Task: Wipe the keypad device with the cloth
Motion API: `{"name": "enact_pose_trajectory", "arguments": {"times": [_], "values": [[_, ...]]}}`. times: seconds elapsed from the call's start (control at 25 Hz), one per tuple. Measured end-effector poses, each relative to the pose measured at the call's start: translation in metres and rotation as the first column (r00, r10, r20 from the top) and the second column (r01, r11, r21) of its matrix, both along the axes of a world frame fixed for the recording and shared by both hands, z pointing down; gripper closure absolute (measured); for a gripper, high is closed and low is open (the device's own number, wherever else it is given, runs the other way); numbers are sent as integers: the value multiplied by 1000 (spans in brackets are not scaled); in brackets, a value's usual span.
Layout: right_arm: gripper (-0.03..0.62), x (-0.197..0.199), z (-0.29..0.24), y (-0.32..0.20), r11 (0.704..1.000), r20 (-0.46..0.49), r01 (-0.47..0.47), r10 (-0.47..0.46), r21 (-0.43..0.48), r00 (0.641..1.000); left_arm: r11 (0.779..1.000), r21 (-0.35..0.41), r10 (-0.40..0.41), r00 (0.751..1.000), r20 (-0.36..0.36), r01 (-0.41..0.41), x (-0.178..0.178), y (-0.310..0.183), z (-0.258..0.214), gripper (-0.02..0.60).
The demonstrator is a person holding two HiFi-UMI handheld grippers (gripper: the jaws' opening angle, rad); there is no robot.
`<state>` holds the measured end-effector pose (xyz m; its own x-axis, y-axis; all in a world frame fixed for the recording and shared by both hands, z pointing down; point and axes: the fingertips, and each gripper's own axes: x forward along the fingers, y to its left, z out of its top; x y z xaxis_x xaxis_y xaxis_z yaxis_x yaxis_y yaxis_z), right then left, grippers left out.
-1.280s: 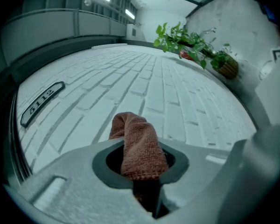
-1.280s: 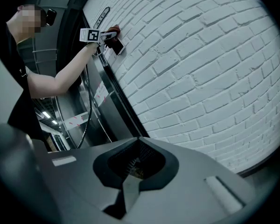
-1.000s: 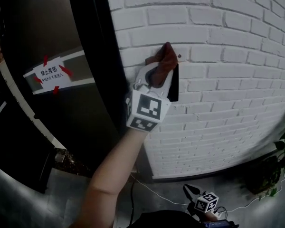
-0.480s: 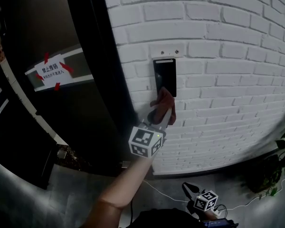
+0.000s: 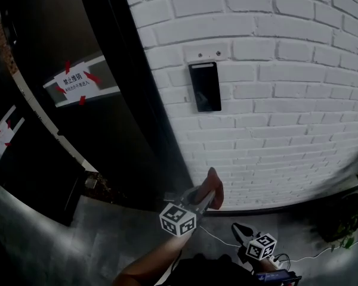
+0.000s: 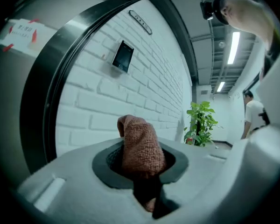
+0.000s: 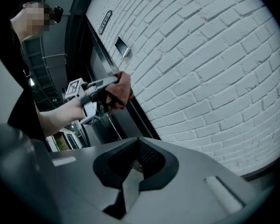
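Note:
The black keypad device hangs on the white brick wall, uncovered. My left gripper is well below it, near the foot of the wall, shut on a brown cloth that sticks up from its tips. The left gripper view shows the cloth pinched between the jaws of that gripper, with the keypad device far off up the wall. My right gripper stays low at the bottom, shut and holding nothing. Its own view shows the right gripper, the cloth and the keypad device.
A black door frame runs down left of the wall, and a taped paper notice is on the dark door. A potted plant and a person stand further along the wall. A cable lies on the floor.
My left gripper has come down from the keypad to near the wall's foot, still holding the cloth. The keypad is now uncovered. The right gripper has hardly moved.

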<state>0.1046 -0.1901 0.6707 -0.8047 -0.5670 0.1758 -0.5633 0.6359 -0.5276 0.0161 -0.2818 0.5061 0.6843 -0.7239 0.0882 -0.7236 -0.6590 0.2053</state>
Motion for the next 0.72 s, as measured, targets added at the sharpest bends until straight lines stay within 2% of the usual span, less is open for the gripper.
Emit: {"name": "enact_pose_trajectory", "arguments": {"times": [0.08,0.2,0.28,0.36,0.44,0.6,0.72], "values": [[592,0,6,4,1000,3,22,-22,-7,1000,994,-108,-13,1000,-8,12,-3,30,43,508],[592,-6,18,12,998,-3,51,-52,-25,999,968,-252,10,999,32,-1,1,91,108,508],[592,-16,24,20,997,2,70,-70,-35,998,946,-322,42,997,62,-20,2,130,144,508],[592,-22,28,31,995,2,87,-87,-43,996,931,-364,55,997,59,-30,0,154,163,508],[592,-26,34,42,993,-5,103,-103,-51,995,933,-360,37,998,53,-15,-12,156,167,508],[592,-38,37,65,991,-30,121,-122,-49,992,957,-290,2,998,63,17,-45,149,151,508],[592,-51,32,81,992,-51,124,-125,-33,991,962,-272,-4,999,46,17,-61,167,145,508]]}}
